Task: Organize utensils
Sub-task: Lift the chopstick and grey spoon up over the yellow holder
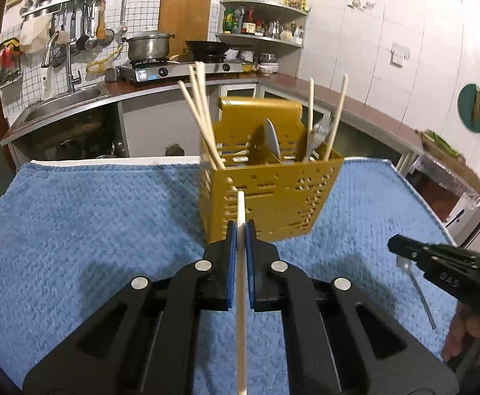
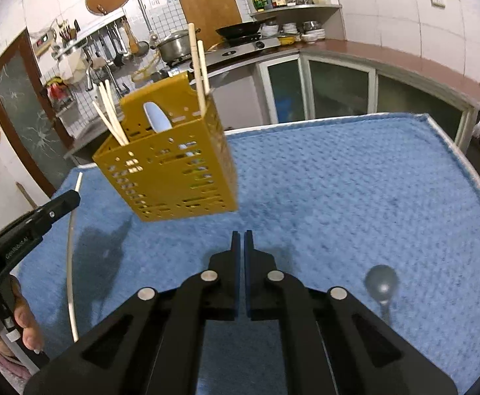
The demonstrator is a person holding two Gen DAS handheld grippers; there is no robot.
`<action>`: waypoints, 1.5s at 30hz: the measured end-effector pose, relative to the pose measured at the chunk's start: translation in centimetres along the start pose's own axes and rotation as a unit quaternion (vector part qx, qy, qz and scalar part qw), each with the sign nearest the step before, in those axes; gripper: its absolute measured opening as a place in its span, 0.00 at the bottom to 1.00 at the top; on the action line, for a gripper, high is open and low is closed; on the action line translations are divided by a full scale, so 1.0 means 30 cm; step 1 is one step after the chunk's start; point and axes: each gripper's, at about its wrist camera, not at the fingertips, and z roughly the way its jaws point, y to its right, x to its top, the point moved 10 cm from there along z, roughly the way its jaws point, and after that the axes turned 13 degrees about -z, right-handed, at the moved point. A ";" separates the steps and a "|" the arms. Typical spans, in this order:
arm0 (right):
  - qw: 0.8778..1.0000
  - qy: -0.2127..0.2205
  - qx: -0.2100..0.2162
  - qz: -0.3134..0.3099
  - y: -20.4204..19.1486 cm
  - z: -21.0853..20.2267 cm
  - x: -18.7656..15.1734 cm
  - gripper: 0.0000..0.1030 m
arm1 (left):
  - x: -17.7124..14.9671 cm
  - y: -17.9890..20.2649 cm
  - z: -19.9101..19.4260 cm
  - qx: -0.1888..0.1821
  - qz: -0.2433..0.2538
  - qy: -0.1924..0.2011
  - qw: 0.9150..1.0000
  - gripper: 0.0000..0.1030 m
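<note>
My left gripper (image 1: 241, 227) is shut on a pale wooden chopstick (image 1: 241, 296) that runs lengthwise between its blue pads, its tip pointing at the yellow perforated utensil caddy (image 1: 272, 197) just ahead. The caddy holds chopsticks (image 1: 200, 115) on the left, a white spoon (image 1: 272, 138) in the middle, and more chopsticks and metal cutlery on the right. My right gripper (image 2: 242, 235) is shut, and I see nothing between its pads. A grey metal spoon (image 2: 381, 283) lies on the blue towel (image 2: 338, 181) to its right. The right wrist view shows the left gripper (image 2: 75, 196) with the chopstick (image 2: 70, 263).
The towel (image 1: 91, 230) covers the table to its far edge. Beyond it stand a counter with a sink (image 1: 65, 102), a stove with a pot (image 1: 149, 46) and corner shelves. A person's hand (image 2: 22, 322) grips the left handle at the lower left.
</note>
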 end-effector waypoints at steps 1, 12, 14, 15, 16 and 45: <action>1.000 0.002 0.012 0.005 -0.012 0.007 0.005 0.02 | 0.003 -0.005 -0.004 -0.006 -0.003 -0.003 1.000 0.05; 0.999 -0.016 -0.029 -0.012 0.045 -0.007 0.008 0.02 | 0.007 -0.071 0.010 0.014 0.007 0.002 1.000 0.05; 0.998 -0.037 -0.050 -0.005 0.118 -0.005 -0.029 0.02 | -0.002 -0.094 0.027 0.020 0.002 -0.004 1.000 0.05; 0.997 -0.043 -0.059 -0.004 0.146 -0.003 -0.040 0.02 | -0.006 -0.105 0.034 0.023 0.001 -0.006 1.000 0.05; 0.996 -0.050 -0.068 -0.006 0.171 -0.003 -0.058 0.02 | -0.008 -0.119 0.041 0.027 -0.001 -0.008 1.000 0.05; 0.977 -0.181 -0.106 -0.035 0.349 0.081 -0.283 0.14 | -0.064 -0.161 0.100 0.055 -0.002 -0.048 0.997 0.05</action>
